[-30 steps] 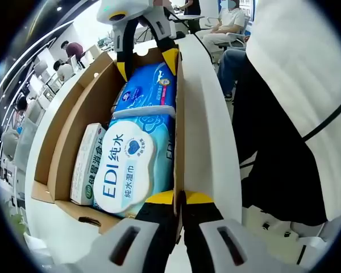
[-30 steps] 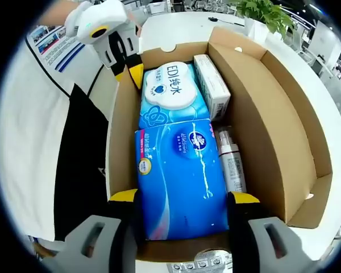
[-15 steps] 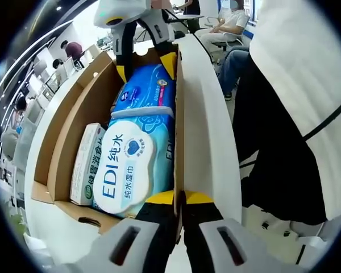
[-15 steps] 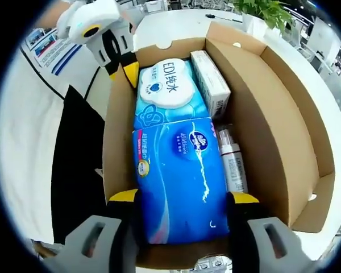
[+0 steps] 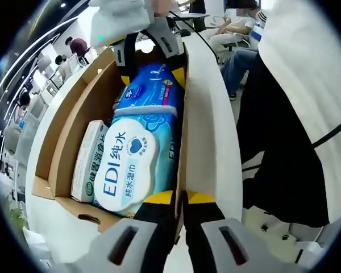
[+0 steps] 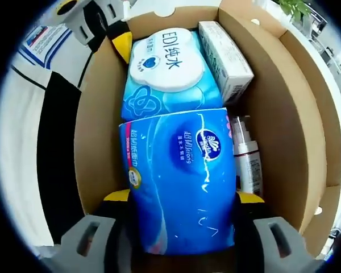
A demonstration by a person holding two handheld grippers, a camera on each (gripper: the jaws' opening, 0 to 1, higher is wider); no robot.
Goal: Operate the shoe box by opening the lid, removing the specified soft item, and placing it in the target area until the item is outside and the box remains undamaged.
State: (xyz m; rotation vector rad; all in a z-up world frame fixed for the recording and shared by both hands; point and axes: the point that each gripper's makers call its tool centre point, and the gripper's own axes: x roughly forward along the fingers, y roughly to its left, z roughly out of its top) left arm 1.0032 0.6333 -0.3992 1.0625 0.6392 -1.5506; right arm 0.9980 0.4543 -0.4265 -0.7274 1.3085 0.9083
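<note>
Right gripper view: the right gripper (image 6: pixel 182 199) is straddling the blue tissue pack (image 6: pixel 181 179), one yellow-tipped jaw pressing on each long side, so it is pinching the pack at its near end. The pack is lying inside the open box (image 6: pixel 275 114), at the box's near end, against the left wall. Beside it, along the right wall, a spray bottle (image 6: pixel 248 165) is lying flat. Beyond the tissue pack, the wipes pack (image 6: pixel 166 68) with a white lid is touching it end to end. A white carton (image 6: pixel 224 54) is leaning next to the wipes toward the right wall. At the box's far left corner the left gripper (image 6: pixel 115 34) is sitting on the wall.

Left gripper view: the left gripper (image 5: pixel 179 198) is pressing together on the box wall (image 5: pixel 181 131), one jaw inside, one outside. Just inside that wall the wipes pack (image 5: pixel 133 165) is lying nearest, with the carton (image 5: pixel 88 162) to its left. Farther on, the tissue pack (image 5: pixel 150 88) is sitting between the jaws of the right gripper (image 5: pixel 150 60). The box is resting on a white table (image 5: pixel 207 114). A person (image 5: pixel 295 114) is standing at the table's right edge.
</note>
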